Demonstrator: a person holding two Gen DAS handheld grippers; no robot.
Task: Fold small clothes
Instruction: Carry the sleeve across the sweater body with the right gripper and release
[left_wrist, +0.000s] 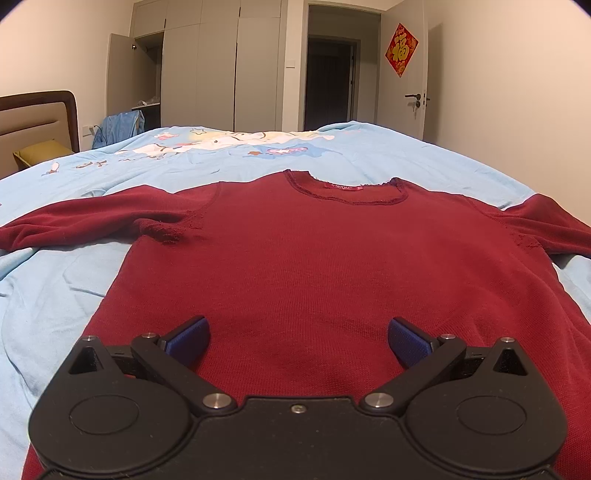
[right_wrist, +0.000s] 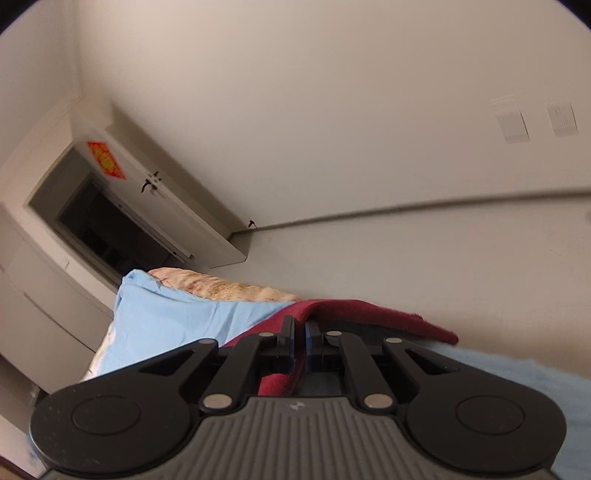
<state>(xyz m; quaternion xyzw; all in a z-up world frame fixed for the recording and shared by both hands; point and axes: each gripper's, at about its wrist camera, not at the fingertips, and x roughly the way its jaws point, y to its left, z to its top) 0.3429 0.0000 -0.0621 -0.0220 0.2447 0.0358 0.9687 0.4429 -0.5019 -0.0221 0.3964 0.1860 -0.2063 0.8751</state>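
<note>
The dark red knit long-sleeved top (left_wrist: 295, 258) lies flat on the pale blue bed (left_wrist: 55, 288), ready for folding. Left tool (left_wrist: 298, 341) hovers spread wide over its near hem; right tool (right_wrist: 300, 339) pinches a sleeve, likely to fold it inward.

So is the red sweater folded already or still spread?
Spread: the red sweater lies flat on the blue bedcover, both sleeves stretched sideways.

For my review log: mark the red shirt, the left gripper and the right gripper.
red shirt (left_wrist: 314, 251): left wrist view, chest panel.
left gripper (left_wrist: 298, 338): left wrist view, between open fingertips.
right gripper (right_wrist: 300, 328): right wrist view, between closed fingertips.
</note>
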